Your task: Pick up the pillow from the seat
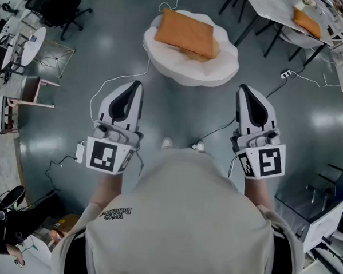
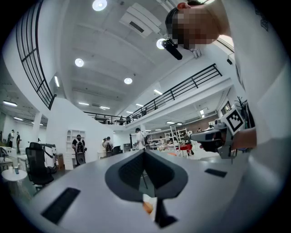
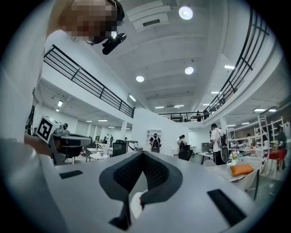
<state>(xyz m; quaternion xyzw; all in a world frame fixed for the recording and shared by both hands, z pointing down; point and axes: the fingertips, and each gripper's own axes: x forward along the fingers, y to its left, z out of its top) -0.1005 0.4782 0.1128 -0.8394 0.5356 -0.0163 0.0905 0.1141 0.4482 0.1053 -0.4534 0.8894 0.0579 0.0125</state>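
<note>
The orange pillow (image 1: pixel 185 33) lies on a round white seat (image 1: pixel 221 70) on the floor ahead of me. Both grippers are held level, pointing at it and well short of it. My left gripper (image 1: pixel 137 85) is shut with nothing in it, its tip to the seat's lower left. My right gripper (image 1: pixel 243 88) is also shut and empty, just off the seat's lower right edge. In the left gripper view the jaws (image 2: pixel 144 152) meet, and a sliver of orange pillow (image 2: pixel 147 208) shows beneath them. The right gripper view shows closed jaws (image 3: pixel 143 154) over a bit of white seat (image 3: pixel 135 205).
White cables (image 1: pixel 114 82) trail over the grey floor around the seat. A second orange pillow (image 1: pixel 307 22) rests on a white chair at the upper right beside a table (image 1: pixel 276 7). Office chairs and small tables stand at the left; a grey cabinet (image 1: pixel 314 210) at the lower right.
</note>
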